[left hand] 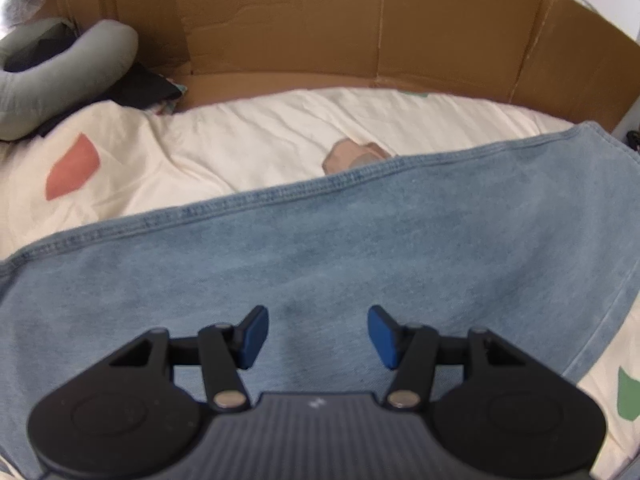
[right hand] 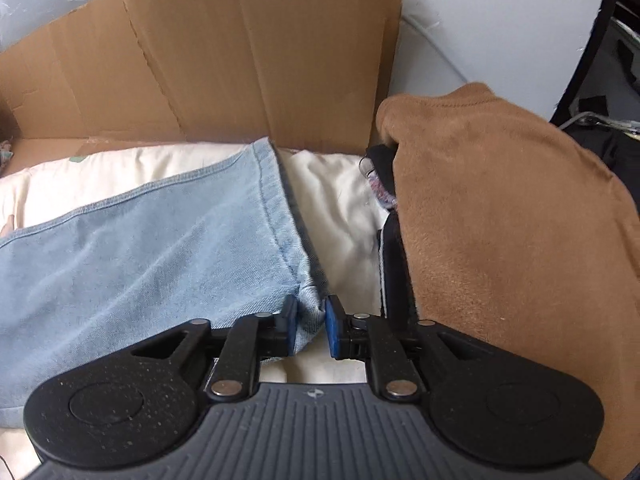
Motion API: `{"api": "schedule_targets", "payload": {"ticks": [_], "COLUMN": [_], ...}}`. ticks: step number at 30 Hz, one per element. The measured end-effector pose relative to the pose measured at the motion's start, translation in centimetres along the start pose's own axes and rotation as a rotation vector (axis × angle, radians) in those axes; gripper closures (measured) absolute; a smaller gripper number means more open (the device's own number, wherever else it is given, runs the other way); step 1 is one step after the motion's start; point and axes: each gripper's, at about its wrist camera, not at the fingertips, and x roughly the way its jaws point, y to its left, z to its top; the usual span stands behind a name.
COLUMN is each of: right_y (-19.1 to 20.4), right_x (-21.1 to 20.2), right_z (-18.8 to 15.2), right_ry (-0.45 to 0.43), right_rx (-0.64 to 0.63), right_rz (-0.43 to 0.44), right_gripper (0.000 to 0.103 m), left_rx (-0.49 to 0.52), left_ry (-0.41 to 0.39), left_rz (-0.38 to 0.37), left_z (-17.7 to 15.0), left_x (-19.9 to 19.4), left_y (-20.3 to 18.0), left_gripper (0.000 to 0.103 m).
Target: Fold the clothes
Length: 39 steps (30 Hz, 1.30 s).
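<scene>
Right hand-held gripper point(right hand: 311, 326) pinching denim garment point(right hand: 140, 248) corner, lower centre; left hand-held gripper point(left hand: 318, 338) wide, hovering mid-cloth; long axis left-right.

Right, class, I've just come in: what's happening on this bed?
A person with a gripper in each hand is folding a blue denim garment spread on the cream bedding. The right gripper pinches a corner of it. The left gripper is open above the fabric, holding nothing. A brown garment lies at the right.
</scene>
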Motion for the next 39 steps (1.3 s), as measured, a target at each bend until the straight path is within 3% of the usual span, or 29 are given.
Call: {"api": "schedule_targets", "payload": {"ticks": [6,9,14,17,23,27,35,39], "right_y": [1.5,2.5,6.0,8.1,9.8,9.8,4.4,1.9], "right_x": [-1.3,-1.4,0.9,2.4,4.6,5.2,4.7,4.2], "right_z": [0.3,0.5,-0.5,-1.4,-2.6,-1.9,-1.9,-2.9], "right_ry": [-0.091,-0.109,-0.075,-0.046,-0.015,-0.016,0.048,0.062], "right_rx": [-0.027,-0.04,-0.135,-0.206,-0.314,-0.373,-0.302,-0.292], "right_rz": [0.022,0.115,0.283,0.335,0.306,0.206,0.046,0.04], "right_gripper": [0.071,0.065,0.065,0.065,0.065,0.065,0.062,0.063], "left_rx": [-0.03,-0.073,-0.096,-0.113,-0.107,-0.107,-0.11,-0.106], "left_ry": [-0.012,-0.005,0.028,0.049,0.082,0.083,0.089,0.092], "left_rz": [0.031,0.046,0.055,0.043,0.033,0.037,0.043,0.055], "left_z": [-0.6,-2.1,-5.5,-7.1,-8.2,-8.2,-8.5,-8.7], "left_x": [-2.0,-3.0,-3.8,-3.7,-2.2,-1.9,-1.7,-2.1], "left_y": [1.5,2.5,3.0,2.9,2.4,2.4,2.6,2.9], "left_gripper": [0.043,0.042,0.042,0.042,0.042,0.042,0.041,0.041]}}
